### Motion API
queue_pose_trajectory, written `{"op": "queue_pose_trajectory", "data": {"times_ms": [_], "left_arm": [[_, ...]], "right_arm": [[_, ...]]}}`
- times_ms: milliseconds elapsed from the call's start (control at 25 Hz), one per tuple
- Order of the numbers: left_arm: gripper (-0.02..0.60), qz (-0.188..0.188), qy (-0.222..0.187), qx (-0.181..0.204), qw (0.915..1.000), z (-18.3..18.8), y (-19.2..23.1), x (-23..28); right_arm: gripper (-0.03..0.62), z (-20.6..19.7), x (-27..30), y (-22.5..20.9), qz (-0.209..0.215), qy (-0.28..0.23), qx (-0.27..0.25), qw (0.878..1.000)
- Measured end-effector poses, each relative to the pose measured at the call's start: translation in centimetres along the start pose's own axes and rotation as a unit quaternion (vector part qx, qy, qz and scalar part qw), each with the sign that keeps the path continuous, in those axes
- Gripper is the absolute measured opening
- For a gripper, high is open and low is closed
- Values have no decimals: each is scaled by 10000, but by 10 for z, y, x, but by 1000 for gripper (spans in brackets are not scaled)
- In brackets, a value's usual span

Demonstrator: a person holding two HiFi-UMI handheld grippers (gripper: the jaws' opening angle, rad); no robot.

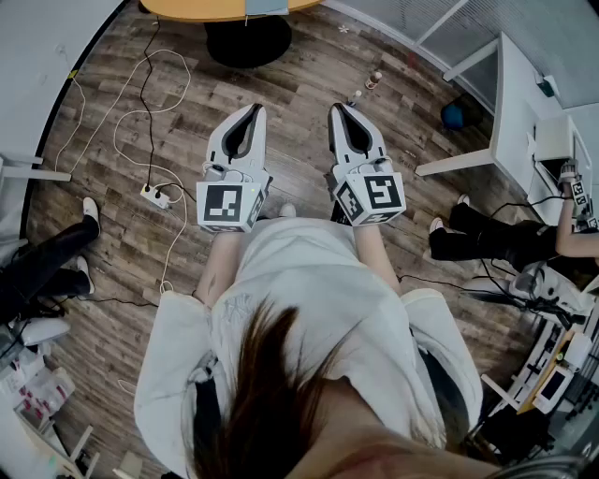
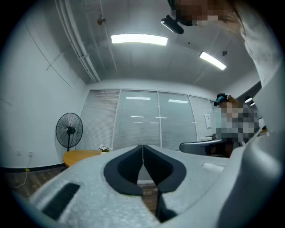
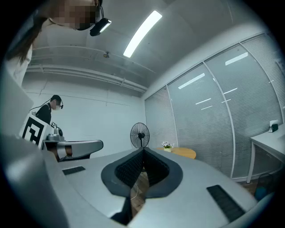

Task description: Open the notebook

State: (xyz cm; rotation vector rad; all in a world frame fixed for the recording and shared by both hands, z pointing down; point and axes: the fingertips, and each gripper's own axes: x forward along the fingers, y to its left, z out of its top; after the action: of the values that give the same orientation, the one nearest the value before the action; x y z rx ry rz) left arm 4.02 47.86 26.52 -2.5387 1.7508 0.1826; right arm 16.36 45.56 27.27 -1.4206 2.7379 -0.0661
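No notebook shows in any view. In the head view the person holds both grippers level in front of the body, above a wooden floor. The left gripper is shut, and its dark pads meet at the tip with nothing between them. The right gripper is shut too, its pads touching at the tip and holding nothing. Both point away from the person, side by side and a little apart.
A round wooden table on a black base stands ahead. A white cable and power strip lie on the floor at the left. A white desk is at the right. Seated people's legs flank the person. A standing fan is by the blinds.
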Motion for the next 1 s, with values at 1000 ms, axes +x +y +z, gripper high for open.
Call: {"op": "queue_pose_trajectory", "data": {"times_ms": [1000], "left_arm": [[103,-256,248,142,9993,-10,-9,41]], "right_arm": [[2,6,17,-25,283,-84,82,9995]]}}
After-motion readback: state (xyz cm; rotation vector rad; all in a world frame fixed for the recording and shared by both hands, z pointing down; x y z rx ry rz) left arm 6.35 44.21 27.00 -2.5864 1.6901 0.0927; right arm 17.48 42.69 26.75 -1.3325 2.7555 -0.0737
